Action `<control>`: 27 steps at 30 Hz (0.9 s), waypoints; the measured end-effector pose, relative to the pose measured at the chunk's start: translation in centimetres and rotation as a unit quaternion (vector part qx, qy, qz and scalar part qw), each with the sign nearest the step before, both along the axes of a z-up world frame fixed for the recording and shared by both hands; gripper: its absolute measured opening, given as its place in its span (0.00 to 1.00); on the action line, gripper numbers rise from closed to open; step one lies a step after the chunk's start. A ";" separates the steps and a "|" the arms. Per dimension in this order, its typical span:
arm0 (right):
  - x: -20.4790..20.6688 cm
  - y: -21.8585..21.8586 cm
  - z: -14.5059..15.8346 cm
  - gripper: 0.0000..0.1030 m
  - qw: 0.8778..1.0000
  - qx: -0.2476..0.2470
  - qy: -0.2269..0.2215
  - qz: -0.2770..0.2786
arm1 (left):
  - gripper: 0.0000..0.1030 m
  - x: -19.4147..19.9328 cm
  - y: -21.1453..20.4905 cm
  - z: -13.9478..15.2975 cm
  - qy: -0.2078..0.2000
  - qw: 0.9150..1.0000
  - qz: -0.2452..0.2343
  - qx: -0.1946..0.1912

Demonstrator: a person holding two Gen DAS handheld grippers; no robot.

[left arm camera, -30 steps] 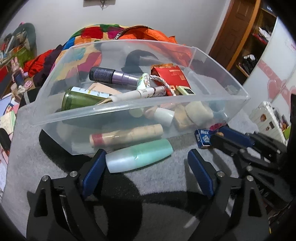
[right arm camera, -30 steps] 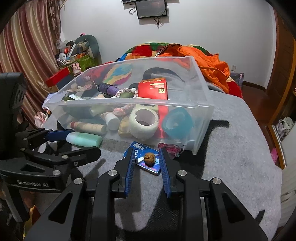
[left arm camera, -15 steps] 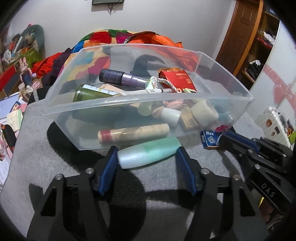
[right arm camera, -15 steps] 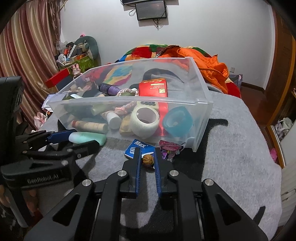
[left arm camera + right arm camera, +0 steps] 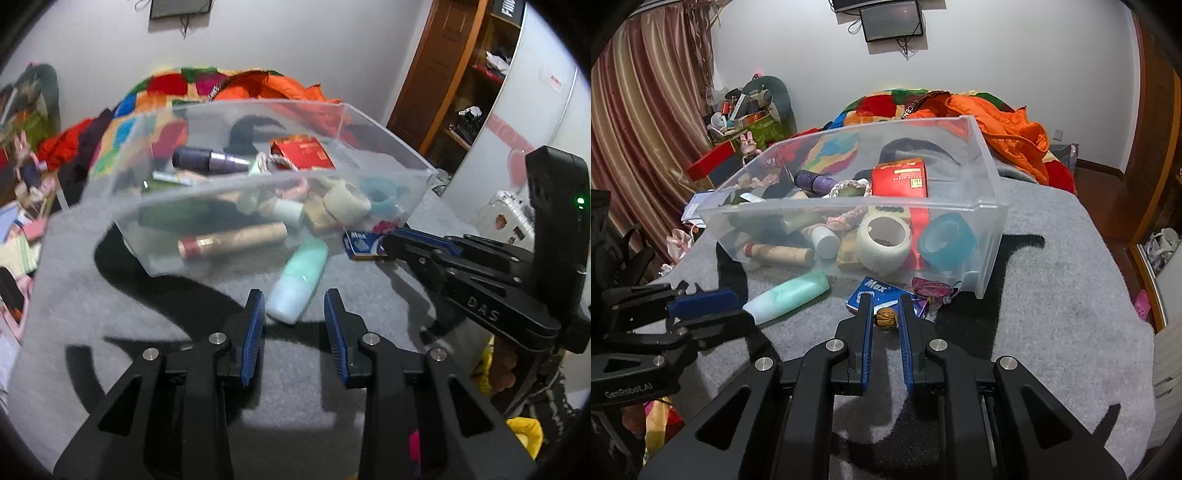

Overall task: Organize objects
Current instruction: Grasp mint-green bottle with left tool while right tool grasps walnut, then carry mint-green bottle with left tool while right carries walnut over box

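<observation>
Right gripper [image 5: 884,314] is pinching the walnut [image 5: 885,318] just above the blue box [image 5: 873,293], ready to lift it into the bin [image 5: 982,206]. Left gripper [image 5: 294,314] is spread at the mint bottle [image 5: 300,282], lying on the grey mat beside the bin, probably next.

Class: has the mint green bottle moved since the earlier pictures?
Yes. The mint green bottle has swung round: its capped end still lies by the clear bin, the other end farther out.
</observation>
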State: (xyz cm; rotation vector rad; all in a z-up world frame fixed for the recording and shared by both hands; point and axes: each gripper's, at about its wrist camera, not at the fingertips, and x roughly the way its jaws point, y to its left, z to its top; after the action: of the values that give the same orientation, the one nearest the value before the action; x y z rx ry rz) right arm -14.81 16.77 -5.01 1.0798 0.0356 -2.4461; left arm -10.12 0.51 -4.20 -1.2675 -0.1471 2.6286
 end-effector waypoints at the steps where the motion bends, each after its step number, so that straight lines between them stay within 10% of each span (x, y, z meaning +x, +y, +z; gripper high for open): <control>1: 0.1 0.0 0.2 0.11 1.000 -0.002 0.002 0.001 | 0.33 -0.4 0.0 0.0 -0.002 1.000 -0.004 -0.001; 8: 0.6 0.2 1.9 0.11 1.000 -0.008 0.025 0.005 | 0.35 -4.5 1.5 -2.3 -0.043 0.998 -0.050 -0.016; 27: -1.2 -0.8 5.2 0.11 0.997 -0.012 0.072 0.008 | 0.24 -1.5 1.4 -0.3 0.013 0.999 -0.042 -0.026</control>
State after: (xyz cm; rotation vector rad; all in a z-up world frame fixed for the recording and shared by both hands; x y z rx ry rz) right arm -15.97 15.93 0.19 0.8875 0.0600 -2.4983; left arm -11.62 1.87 -4.49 -1.2273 -0.0223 2.5922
